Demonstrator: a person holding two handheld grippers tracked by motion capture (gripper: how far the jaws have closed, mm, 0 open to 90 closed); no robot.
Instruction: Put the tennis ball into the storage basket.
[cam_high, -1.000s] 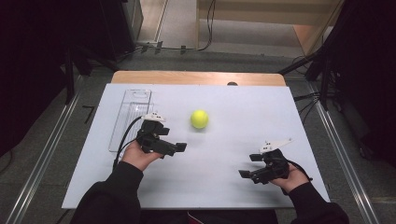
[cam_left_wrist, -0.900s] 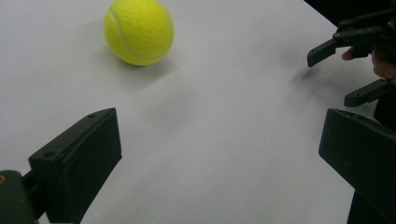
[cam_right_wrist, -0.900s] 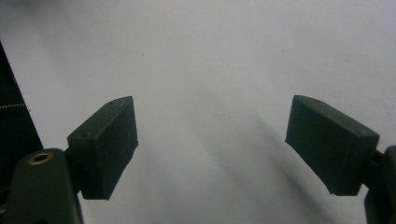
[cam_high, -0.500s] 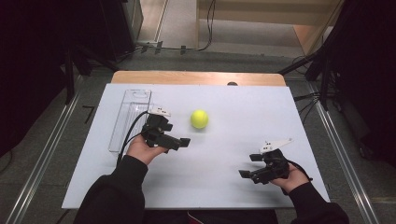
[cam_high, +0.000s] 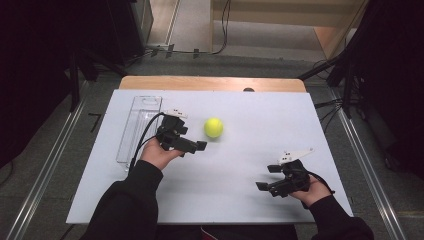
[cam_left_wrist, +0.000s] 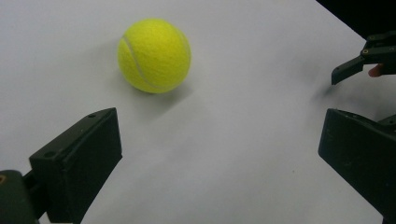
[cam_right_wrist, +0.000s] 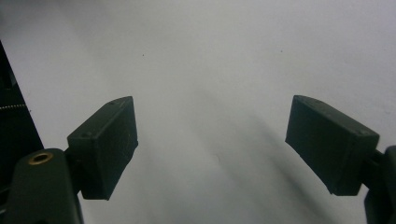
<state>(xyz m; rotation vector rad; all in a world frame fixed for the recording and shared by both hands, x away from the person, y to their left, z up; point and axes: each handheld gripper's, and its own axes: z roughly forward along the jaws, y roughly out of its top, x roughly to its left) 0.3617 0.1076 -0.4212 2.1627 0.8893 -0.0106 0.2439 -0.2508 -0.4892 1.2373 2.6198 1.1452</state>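
Tray (cam_high: 140, 127): clear, long and narrow, lying on the left part of the bench (cam_high: 250, 165); its long side runs away from the person. It lies just left of the left tool, whose cable crosses its near right edge.
Left tool (cam_high: 192, 142): held in the left hand (cam_high: 157, 152) over the bench, between tray and ball. Jaws spread wide, nothing between them. In the left gripper view the two black jaws (cam_left_wrist: 77, 161) stand far apart at the bottom corners, with bare white surface between.
Ball (cam_high: 213, 127): yellow-green tennis ball, resting on the white bench surface, just right of the left tool's tip and slightly beyond it. Not touched by either tool. In the left gripper view the ball (cam_left_wrist: 154, 55) sits ahead of the jaws, nearer the left jaw's line, clear of both.
Bench: white top with a wooden strip showing along the far edge.
Right tool (cam_high: 270, 176): held in the right hand (cam_high: 312, 190) near the front right of the bench, well apart from the ball. Jaws released, wide apart, holding nothing. The right gripper view shows blank white surface between them. Its tip (cam_left_wrist: 348, 70) also appears at the upper right of the left gripper view.
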